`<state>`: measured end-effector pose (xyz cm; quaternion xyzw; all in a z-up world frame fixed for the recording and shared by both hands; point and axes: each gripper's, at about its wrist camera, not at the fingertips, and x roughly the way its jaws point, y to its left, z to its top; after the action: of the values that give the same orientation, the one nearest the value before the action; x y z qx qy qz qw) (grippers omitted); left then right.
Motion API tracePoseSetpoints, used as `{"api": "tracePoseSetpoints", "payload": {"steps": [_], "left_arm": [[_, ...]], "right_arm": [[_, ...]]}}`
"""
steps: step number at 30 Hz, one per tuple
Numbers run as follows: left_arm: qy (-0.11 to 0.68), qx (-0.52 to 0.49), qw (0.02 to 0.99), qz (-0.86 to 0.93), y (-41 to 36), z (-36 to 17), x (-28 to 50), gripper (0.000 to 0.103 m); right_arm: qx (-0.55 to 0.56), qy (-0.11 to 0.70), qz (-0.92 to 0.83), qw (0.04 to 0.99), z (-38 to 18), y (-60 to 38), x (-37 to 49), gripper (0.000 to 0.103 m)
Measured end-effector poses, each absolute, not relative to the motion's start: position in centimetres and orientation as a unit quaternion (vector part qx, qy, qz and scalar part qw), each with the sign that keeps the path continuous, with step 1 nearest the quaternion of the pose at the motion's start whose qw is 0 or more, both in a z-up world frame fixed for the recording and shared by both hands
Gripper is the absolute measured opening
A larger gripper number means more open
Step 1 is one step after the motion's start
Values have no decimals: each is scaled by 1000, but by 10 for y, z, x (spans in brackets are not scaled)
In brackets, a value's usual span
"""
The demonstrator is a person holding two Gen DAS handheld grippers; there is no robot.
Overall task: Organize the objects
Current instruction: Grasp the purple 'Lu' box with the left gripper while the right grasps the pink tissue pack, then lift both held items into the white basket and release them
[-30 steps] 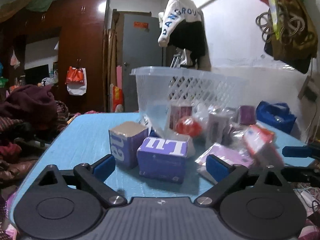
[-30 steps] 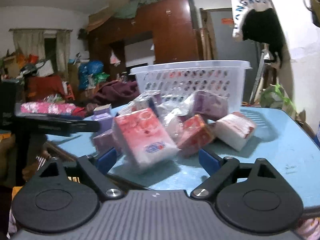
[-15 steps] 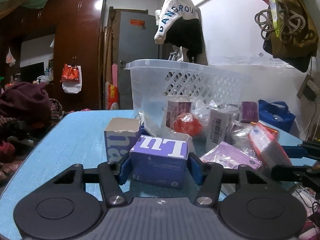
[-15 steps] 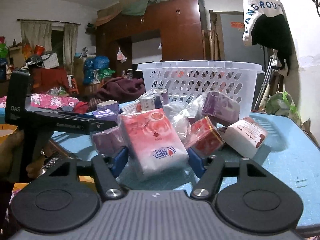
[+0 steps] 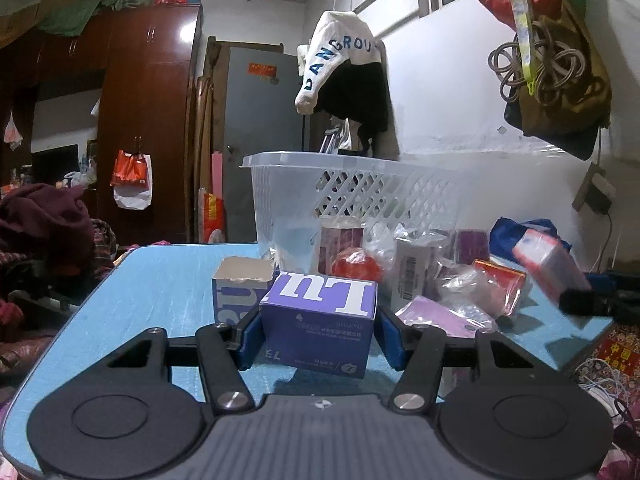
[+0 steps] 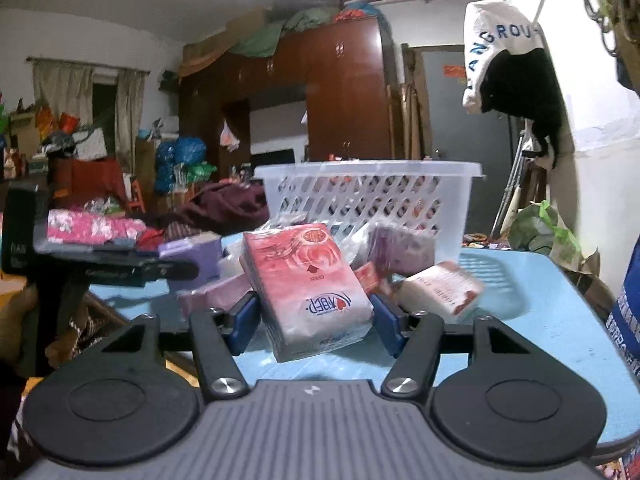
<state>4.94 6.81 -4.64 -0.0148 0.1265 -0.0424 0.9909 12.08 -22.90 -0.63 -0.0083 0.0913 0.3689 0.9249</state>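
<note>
My left gripper (image 5: pixel 318 330) pinches the purple cardboard box (image 5: pixel 320 322) (frame centre); my right gripper (image 6: pixel 314 320), jaws just closing, pinches the pink plastic-wrapped tissue pack (image 6: pixel 306 288).

Matt purple cardboard box (image 5: pixel 320 322), glossy plastic-wrapped tissue pack (image 6: pixel 308 292), perforated plastic basket (image 6: pixel 372 196)

A dark red wooden wardrobe (image 5: pixel 148 120) fills the upper left of the left wrist view, with a red and white plastic bag (image 5: pixel 132 178) hanging on its door. Right of it stands a grey door (image 5: pixel 262 140). A white garment with blue letters (image 5: pixel 340 68) hangs over something black at top centre. At the upper right, a brown bag with coiled cords (image 5: pixel 556 76) hangs on the white wall. In the right wrist view, curtains (image 6: pixel 86 116) hang at the left edge, above piled clutter.
</note>
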Motion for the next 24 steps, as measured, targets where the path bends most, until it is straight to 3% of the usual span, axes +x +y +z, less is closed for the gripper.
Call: {"api": "tracePoseSetpoints", "payload": {"steps": [9,14,20,24], "left_arm": [[114,-34,992,-51,73,-41,48,62],[90,-51,992,-74,75,-11,55,62],[71,-75,991,-81,80,60,124,62],[100,-83,989,-63,82,90,186,62]], "right_arm": [[19,85,351,932,2,-241,130,64],[13,53,341,938,31,-237,140,64],[-44,-19,321,946,90,-200,174,63],[-55,15,317,947,115,-170,223,63]]}}
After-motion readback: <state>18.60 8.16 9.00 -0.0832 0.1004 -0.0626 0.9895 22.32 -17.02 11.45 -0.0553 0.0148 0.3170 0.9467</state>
